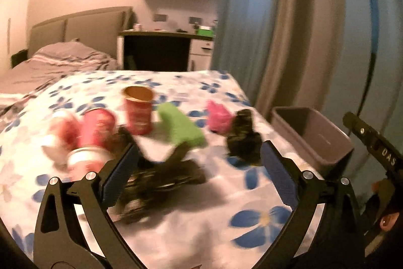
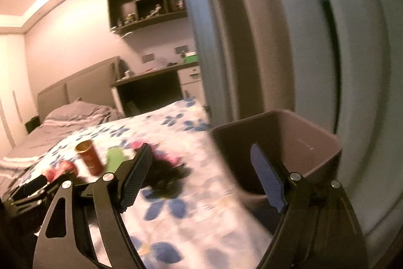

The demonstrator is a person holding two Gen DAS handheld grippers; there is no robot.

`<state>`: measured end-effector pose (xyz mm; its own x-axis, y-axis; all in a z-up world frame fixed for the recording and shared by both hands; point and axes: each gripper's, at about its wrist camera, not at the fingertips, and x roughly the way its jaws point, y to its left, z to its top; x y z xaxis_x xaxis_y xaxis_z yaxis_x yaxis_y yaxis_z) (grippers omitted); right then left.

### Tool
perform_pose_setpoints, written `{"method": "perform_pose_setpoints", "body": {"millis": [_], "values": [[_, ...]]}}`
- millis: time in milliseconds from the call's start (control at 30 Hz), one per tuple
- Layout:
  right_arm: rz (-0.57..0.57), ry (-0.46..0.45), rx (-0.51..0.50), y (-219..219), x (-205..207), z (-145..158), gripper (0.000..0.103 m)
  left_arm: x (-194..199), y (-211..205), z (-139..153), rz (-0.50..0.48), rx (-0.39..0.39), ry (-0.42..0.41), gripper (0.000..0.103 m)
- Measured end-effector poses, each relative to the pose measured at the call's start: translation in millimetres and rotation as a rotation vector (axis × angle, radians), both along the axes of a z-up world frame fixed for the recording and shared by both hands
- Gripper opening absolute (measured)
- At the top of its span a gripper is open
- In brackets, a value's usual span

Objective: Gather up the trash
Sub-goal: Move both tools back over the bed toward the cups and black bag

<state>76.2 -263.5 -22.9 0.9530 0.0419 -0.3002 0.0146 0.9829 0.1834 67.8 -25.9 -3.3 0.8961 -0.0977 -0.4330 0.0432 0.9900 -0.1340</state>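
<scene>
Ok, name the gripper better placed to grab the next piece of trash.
Left gripper: open, with black crumpled trash lying between its fingers. The right gripper is open too but faces the bin.

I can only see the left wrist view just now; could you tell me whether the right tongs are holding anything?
Observer: No. The right tongs stand open with nothing between them.
Operator: Thank you. What are they pointing at?
Observer: At the spot where the flowered cloth meets the bin. One of the fingers shows against the bin's open mouth.
Operator: Can you see inside the bin from there?
Observer: Partly. Its upper inside walls look bare, but the bottom is dark, blurred and partly behind the tongs, so I cannot tell what lies there.
</scene>
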Motion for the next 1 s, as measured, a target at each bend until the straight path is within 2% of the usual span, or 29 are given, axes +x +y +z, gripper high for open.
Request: {"method": "perform_pose_setpoints", "body": {"millis": [367,733,1000], "values": [[0.220,0.051,-0.063,94.1,-1.6,-10.9,0.079,-38.5,80.3,3.5,0.204,-0.007,-0.042,0.096],[0.330,0.123,-0.105,150.8,13.2,-23.4,0.078,-51.7,123.9,-0.6,0.291,-0.052,-0.045,0.096],[0.371,0.192,-0.111,176.4,38.7,-33.2,0.066,-54.7,137.3,-4.6,0.307,-0.062,-0.046,0.096]]}}
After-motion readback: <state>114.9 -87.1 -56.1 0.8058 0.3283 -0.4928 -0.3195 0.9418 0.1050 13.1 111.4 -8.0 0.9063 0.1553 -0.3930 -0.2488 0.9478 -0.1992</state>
